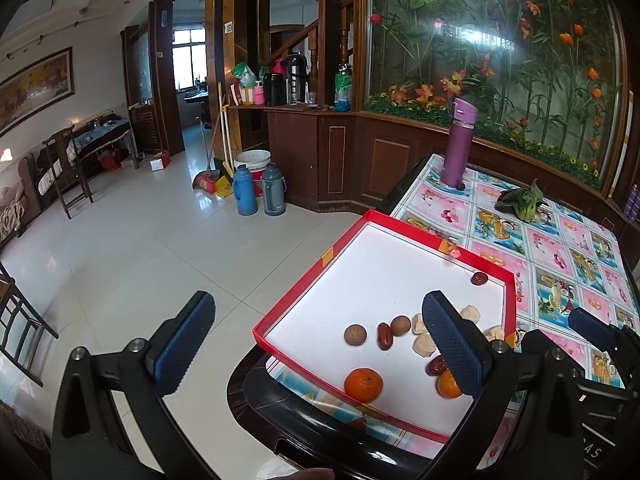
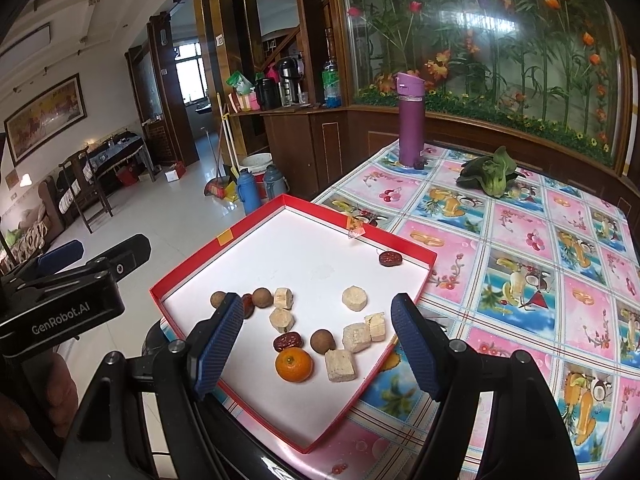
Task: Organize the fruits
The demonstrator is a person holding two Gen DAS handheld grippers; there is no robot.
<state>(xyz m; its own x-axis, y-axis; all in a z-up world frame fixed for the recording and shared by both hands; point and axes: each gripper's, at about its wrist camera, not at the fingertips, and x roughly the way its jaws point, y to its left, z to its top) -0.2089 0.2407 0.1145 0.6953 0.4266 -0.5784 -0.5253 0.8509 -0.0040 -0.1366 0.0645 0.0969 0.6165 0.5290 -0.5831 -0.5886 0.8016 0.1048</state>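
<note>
Right wrist view: the fruits lie in the red tray (image 2: 404,284) at mid-frame, an orange (image 2: 294,365) at lower centre, a date (image 2: 287,341) touching it above, a brown longan (image 2: 323,341) just right, pale chunks (image 2: 340,365) around. My right gripper (image 2: 318,346) hangs over them, jaws wide apart, holding nothing. My left gripper (image 1: 320,354) in its own view is likewise spread, its left finger over the floor, right finger over the tray. Farther up the table (image 2: 520,248) stand a purple bottle (image 2: 410,120) and a leafy green (image 2: 490,174).
</note>
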